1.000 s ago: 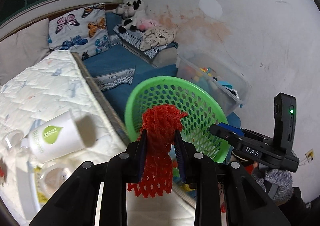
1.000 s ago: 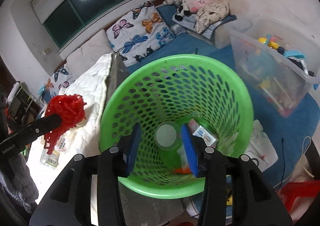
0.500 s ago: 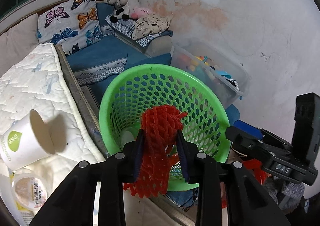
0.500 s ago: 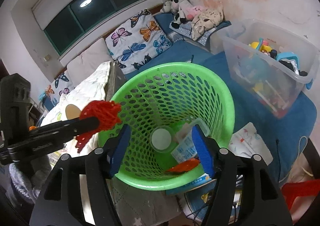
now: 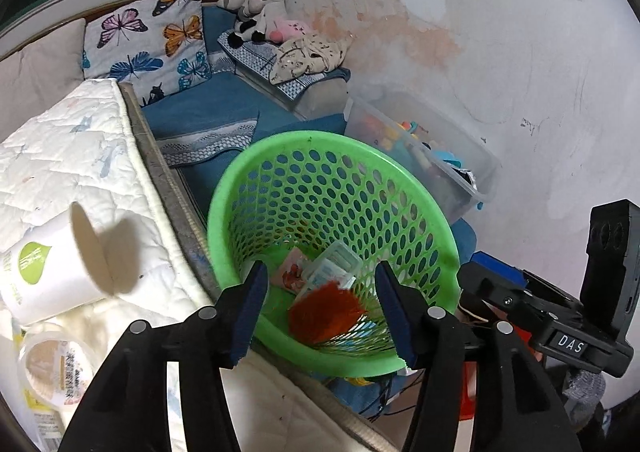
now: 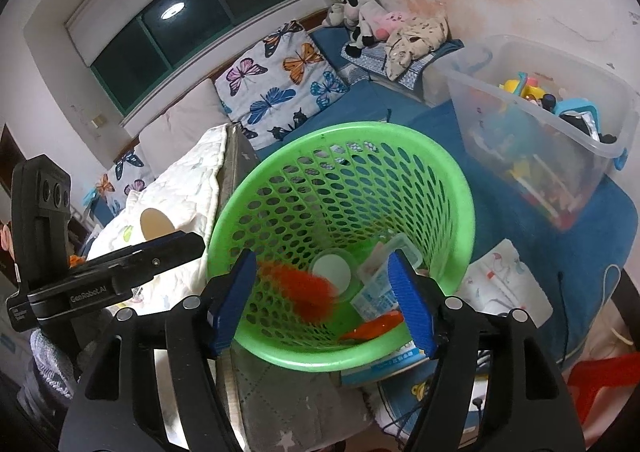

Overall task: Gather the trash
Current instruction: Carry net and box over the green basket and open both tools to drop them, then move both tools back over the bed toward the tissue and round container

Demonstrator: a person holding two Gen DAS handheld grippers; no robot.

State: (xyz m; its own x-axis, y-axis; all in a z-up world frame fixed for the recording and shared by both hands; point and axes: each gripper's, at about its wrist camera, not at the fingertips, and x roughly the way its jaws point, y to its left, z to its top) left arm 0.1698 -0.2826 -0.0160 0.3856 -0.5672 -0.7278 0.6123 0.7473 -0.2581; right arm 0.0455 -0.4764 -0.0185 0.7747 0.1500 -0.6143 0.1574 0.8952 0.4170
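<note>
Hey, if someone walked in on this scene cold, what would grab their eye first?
The bright green perforated plastic basket fills the middle, trash at its bottom. A blurred red mesh net is inside it, below the open left gripper, whose jaws have just been opening. A white paper cup lies tipped on the quilted mattress at left.

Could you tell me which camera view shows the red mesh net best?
The left wrist view: the red mesh net sits large and fairly sharp inside the green basket. The right wrist view shows it only as a motion-blurred red streak beside a white lid.
</note>
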